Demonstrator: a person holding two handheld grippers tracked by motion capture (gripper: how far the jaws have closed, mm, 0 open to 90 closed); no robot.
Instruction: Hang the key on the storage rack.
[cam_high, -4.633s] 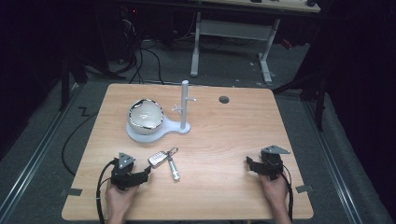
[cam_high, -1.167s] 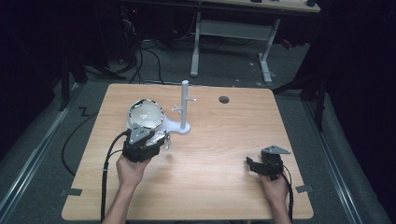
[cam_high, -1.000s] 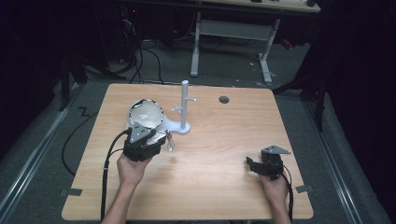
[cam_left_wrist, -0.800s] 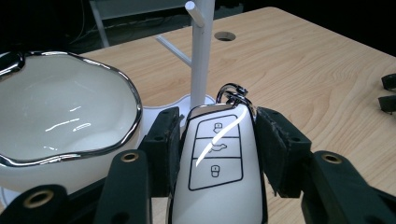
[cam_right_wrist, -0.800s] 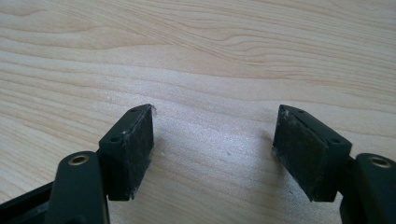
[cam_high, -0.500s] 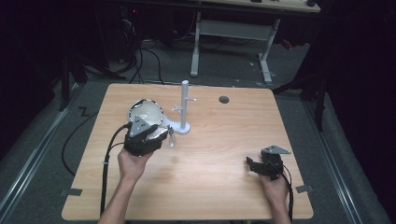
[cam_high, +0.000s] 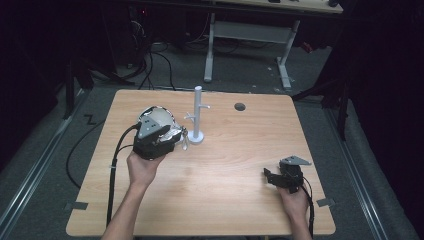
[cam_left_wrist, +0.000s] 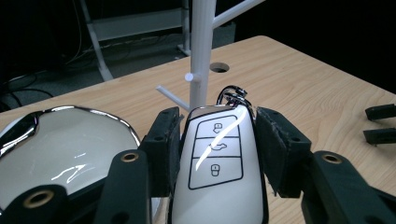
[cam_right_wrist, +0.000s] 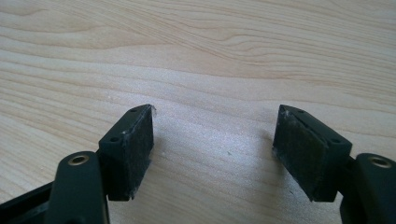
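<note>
key fob (cam_left_wrist: 217, 163): white, three button icons, metal ring at its far end, clamped between both pads of left gripper (cam_left_wrist: 215, 154), held above table just near the stand
left gripper: jaws tight on fob sides; in high view (cam_high: 156, 135) it sits over the dish, left of stand
stand (cam_high: 196, 116): white post with side pegs, upright, centre-far on table (cam_high: 225, 200)
dish (cam_left_wrist: 60, 149): white, shiny rim, left of fob
right gripper (cam_right_wrist: 212, 149): jaws apart, nothing between, bare wood under them; near-right of table (cam_high: 285, 177)
</note>
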